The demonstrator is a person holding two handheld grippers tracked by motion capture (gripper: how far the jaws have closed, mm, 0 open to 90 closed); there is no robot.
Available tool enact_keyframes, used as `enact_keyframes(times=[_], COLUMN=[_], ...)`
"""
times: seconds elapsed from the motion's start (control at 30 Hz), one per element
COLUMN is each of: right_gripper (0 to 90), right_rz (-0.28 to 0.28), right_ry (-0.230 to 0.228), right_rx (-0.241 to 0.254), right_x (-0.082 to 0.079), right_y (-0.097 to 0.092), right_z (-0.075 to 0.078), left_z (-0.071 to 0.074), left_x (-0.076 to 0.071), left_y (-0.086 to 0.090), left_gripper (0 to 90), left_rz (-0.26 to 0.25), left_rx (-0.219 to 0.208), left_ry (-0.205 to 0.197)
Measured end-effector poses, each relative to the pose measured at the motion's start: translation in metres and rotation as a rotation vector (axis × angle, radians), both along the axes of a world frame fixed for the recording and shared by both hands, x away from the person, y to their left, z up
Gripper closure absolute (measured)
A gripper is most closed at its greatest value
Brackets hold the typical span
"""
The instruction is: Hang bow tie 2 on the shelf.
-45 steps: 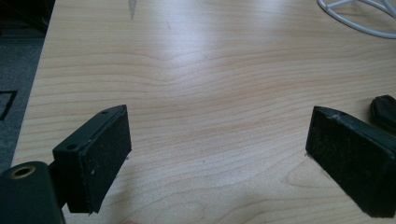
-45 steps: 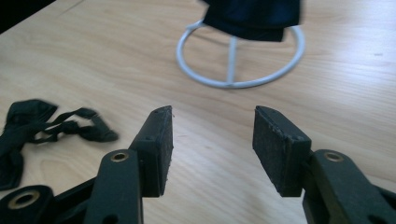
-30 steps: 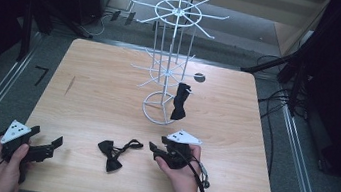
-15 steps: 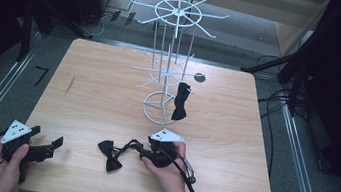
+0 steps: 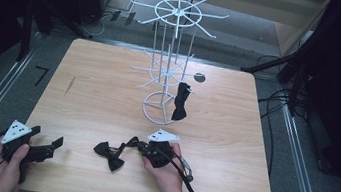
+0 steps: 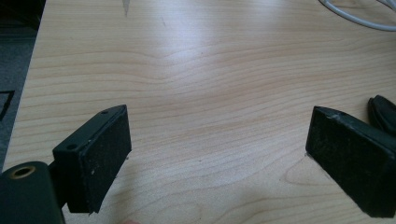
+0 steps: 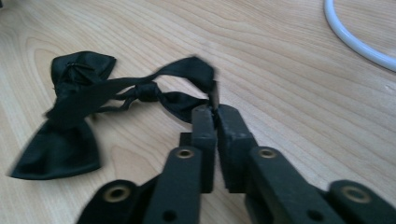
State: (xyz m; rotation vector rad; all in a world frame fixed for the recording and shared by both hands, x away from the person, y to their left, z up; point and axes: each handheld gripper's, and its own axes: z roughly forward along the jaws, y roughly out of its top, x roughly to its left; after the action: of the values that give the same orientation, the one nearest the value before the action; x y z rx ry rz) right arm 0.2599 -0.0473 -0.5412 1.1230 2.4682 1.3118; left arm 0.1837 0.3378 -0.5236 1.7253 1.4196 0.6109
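A black bow tie lies on the wooden table near the front edge, its thin strap trailing right. My right gripper has just closed its jaws and is now shut on the end of that strap. In the right gripper view the pads meet on the strap's end, with the bow tie lying to the left. My left gripper rests at the front left, open, with only bare wood between its pads. A tip of the bow tie peeks past the right pad.
A white wire display rack stands at the table's middle rear, with a second black bow tie hanging from a lower arm. Its round base ring lies just beyond my right gripper. A small dark disc sits behind the rack.
My right gripper moved left along the front edge to the bow tie's strap and went from open to shut on it. The left gripper stayed put.
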Motion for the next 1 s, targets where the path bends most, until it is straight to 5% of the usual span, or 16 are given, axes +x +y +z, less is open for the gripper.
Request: enact_keyframes(times=[0.37, 1.0], right_gripper=[89.8, 89.8], right_rz=[-0.024, -0.078], right_ry=[-0.069, -0.222], right_rx=[0.073, 0.112], right_x=[-0.008, -0.017], right_y=[-0.015, -0.040], right_z=[0.023, 0.066], left_z=[0.000, 0.000], left_x=[0.000, 0.000], left_y=[0.000, -0.001], left_gripper=[7.3, 7.3], left_rz=[-0.001, -0.001], left_rx=[0.000, 0.003], left_ry=[-0.003, -0.003])
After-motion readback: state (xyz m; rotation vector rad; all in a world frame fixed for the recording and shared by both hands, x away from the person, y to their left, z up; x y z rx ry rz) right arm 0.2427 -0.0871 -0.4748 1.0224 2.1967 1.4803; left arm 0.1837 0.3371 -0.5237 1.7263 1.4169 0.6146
